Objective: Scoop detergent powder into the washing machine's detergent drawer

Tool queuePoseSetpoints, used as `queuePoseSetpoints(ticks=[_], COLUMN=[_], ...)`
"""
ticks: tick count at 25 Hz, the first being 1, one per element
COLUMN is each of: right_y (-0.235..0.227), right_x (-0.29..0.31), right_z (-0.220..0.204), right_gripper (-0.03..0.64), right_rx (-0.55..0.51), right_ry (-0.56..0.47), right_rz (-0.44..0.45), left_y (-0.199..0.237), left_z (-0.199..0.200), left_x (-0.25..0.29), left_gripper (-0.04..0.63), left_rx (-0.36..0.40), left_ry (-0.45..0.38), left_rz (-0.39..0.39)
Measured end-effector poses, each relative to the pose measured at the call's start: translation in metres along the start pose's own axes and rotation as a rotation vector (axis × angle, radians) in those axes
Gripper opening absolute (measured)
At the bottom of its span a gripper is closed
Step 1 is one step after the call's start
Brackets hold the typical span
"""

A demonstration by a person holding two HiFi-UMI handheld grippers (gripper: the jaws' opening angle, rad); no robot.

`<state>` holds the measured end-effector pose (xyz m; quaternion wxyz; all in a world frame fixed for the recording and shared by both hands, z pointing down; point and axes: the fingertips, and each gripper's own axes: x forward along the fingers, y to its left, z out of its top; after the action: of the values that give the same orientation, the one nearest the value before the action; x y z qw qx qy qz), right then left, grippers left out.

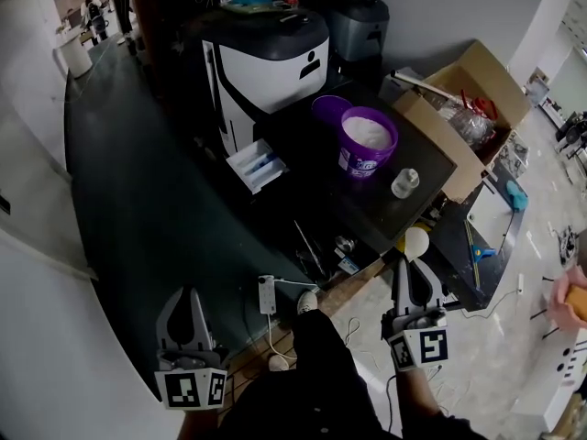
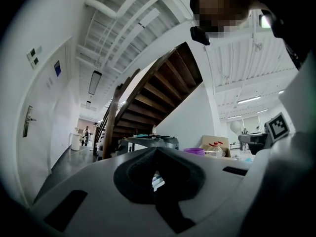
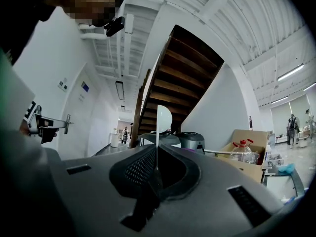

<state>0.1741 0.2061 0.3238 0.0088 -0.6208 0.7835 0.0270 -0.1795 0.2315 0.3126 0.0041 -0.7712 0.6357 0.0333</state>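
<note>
So, right gripper [image 1: 404, 266]: pinching spoon [image 1: 415, 242] handle; bowl just past tips
left gripper [image 1: 190, 295]: pressed together, empty
powder tub [image 1: 368, 141]: well ahead of spoon

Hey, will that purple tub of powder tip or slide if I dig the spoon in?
Probably stays put: the purple tub looks nearly full of white powder, so likely heavy for its size. It is wide and squat, so tipping seems unlikely. It stands open, so a hard shove might spill some.
</note>
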Motion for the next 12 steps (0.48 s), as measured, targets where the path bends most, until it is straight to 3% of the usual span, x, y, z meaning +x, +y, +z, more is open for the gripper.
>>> queuePoseSetpoints(ticks=[4, 12], right_y=[-0.01, -0.047], right_x=[0.036, 0.1], right_z=[0.0, -0.014], right_gripper=[0.032, 0.032], right_rx=[0.069, 0.058], right_ry=[-0.026, 0.005], right_rz=[-0.004, 0.014], left_y=[0.0, -0.001], left_z=[-0.001, -0.009], left_x=[0.035, 0.11], left_gripper=[0.014, 0.014], left_rx=[0.01, 0.013], left_ry=[-0.007, 0.018], left_rz=[-0.011, 0.004])
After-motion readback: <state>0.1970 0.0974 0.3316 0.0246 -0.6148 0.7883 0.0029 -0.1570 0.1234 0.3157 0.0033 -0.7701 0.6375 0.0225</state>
